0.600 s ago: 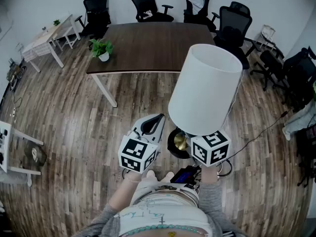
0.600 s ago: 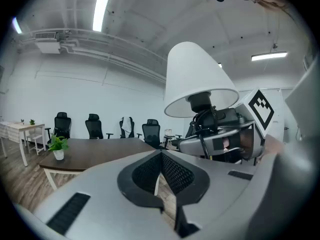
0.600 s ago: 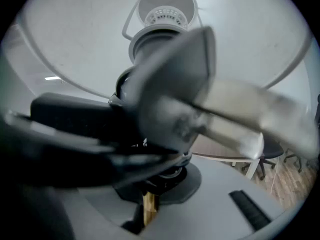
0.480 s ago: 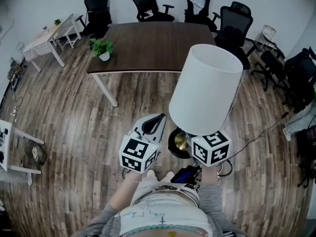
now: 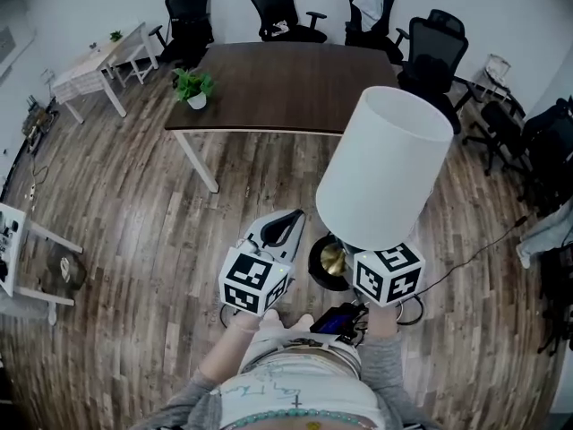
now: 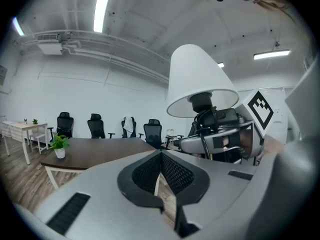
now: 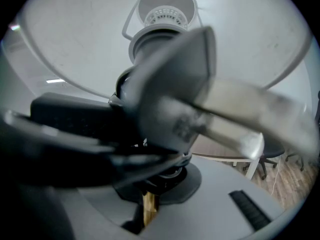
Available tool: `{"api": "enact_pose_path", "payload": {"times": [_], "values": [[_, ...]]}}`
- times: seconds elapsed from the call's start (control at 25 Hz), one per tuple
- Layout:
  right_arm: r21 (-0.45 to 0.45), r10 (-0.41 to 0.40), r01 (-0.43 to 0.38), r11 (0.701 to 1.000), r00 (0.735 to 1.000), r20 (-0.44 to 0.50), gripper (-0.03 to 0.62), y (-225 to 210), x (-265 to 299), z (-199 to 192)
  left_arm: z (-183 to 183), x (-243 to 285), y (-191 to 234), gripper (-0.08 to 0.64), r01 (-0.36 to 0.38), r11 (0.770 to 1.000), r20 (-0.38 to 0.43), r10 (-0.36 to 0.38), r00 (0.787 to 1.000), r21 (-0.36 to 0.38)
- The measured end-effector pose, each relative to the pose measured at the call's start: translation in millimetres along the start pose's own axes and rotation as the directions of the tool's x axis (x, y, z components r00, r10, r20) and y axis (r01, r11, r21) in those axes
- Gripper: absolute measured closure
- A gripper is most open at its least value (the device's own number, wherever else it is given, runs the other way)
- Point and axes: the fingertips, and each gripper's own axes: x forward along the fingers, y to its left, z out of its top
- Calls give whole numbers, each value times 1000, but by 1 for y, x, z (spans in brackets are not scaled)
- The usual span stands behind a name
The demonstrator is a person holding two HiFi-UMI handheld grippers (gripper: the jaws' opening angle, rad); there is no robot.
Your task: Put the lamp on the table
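Note:
The lamp has a white shade (image 5: 385,168), a brass stem and a black round base (image 5: 324,262). It is upright and off the floor, with my right gripper (image 5: 351,256) shut on its stem just below the shade. In the right gripper view the brass stem (image 7: 148,208) sits between the jaws and the shade's inside (image 7: 90,34) fills the top. My left gripper (image 5: 288,222) is shut and empty, level beside the lamp at its left. In the left gripper view, the pads meet (image 6: 160,165) and the lamp shade (image 6: 197,79) shows at right. The dark wooden table (image 5: 286,79) stands ahead.
A small potted plant (image 5: 194,89) stands on the table's left corner. Black office chairs (image 5: 286,12) ring its far side and right end (image 5: 434,56). A light side table (image 5: 94,65) is at far left. A cable (image 5: 474,249) trails over the wood floor at right.
The table and the room sit slightly lower and nearer in the head view. Both grippers and the lamp keep the same hold and relative position.

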Motion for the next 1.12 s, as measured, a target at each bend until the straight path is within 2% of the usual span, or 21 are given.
{"api": "enact_pose_path", "payload": {"times": [0.28,0.52,0.68,1.12], "values": [[-31,17,-17,999,1000,-11,574,-3,0,-1,-7,-5,2,548,-45,999,13,46,999,-25],[-30,29,-29,999,999,-15,574,-1,11,2,-7,-2,11,548,-48,998,12,49,999,-34],[-31,37,-38,999,999,-28,574,-2,29,4,-7,3,28,548,-40,998,17,41,999,-46],[-23,0,-1,1000,1000,-10,574,-14,93,28,0,34,97,548,2,999,1,-2,1000,-37]]}}
